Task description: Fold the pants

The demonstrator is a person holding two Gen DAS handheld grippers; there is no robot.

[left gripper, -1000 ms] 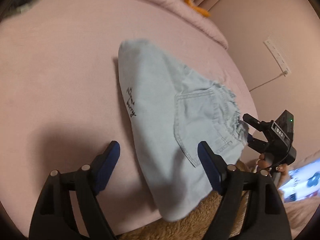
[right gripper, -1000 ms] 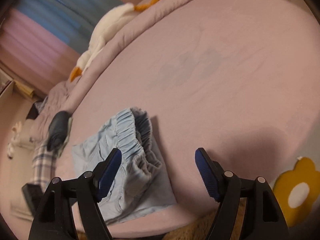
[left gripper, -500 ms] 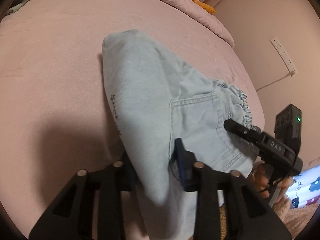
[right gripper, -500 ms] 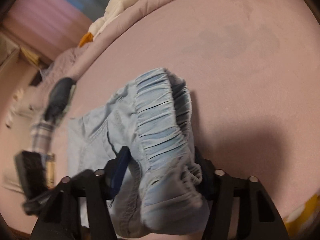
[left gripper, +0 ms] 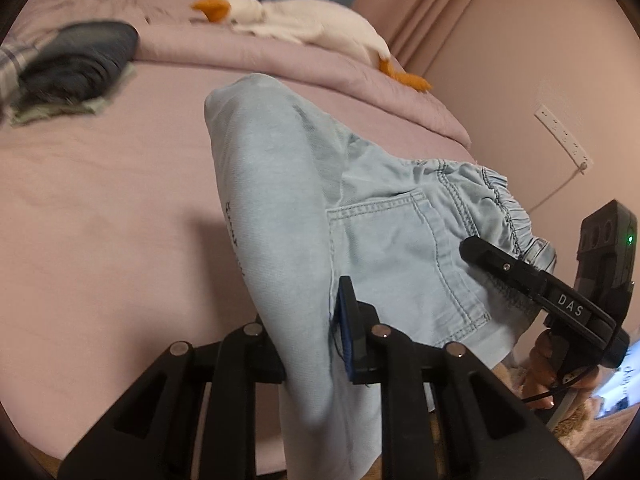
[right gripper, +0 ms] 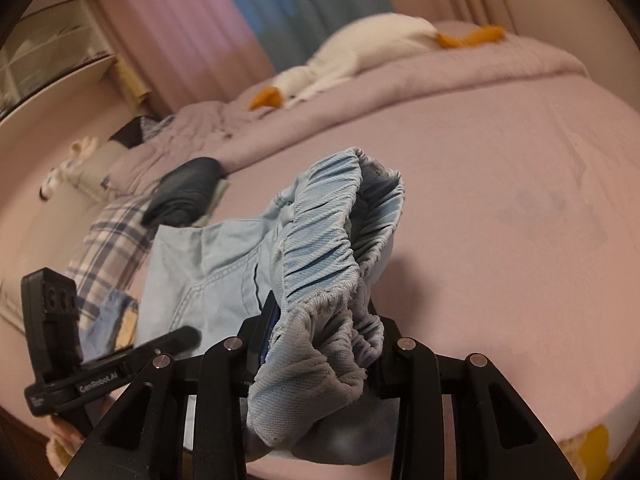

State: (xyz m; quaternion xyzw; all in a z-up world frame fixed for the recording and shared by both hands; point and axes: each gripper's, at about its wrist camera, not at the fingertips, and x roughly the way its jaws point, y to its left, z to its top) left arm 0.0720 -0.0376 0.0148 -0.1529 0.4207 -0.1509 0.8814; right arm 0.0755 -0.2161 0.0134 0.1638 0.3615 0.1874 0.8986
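The light blue denim pants [left gripper: 384, 236] are folded into a bundle and lifted off the pink bed [left gripper: 100, 208]. My left gripper [left gripper: 308, 340] is shut on the folded leg edge of the pants. My right gripper [right gripper: 320, 332] is shut on the gathered elastic waistband [right gripper: 320, 248]. The right gripper also shows in the left wrist view [left gripper: 536, 280] at the waistband side. The left gripper shows in the right wrist view [right gripper: 120, 372] at the lower left. A back pocket [left gripper: 400, 256] faces the left camera.
A white plush goose [left gripper: 304, 20] lies on the rolled pink duvet at the far side. A dark folded garment [left gripper: 76, 60] and plaid cloth [right gripper: 108, 252] lie at the bed's left. A wall socket strip [left gripper: 564, 136] is on the right wall.
Both grippers closed on the pants, left on the leg edge, right on the waistband, and lifted them off the bed. The views tilted up toward the far side.
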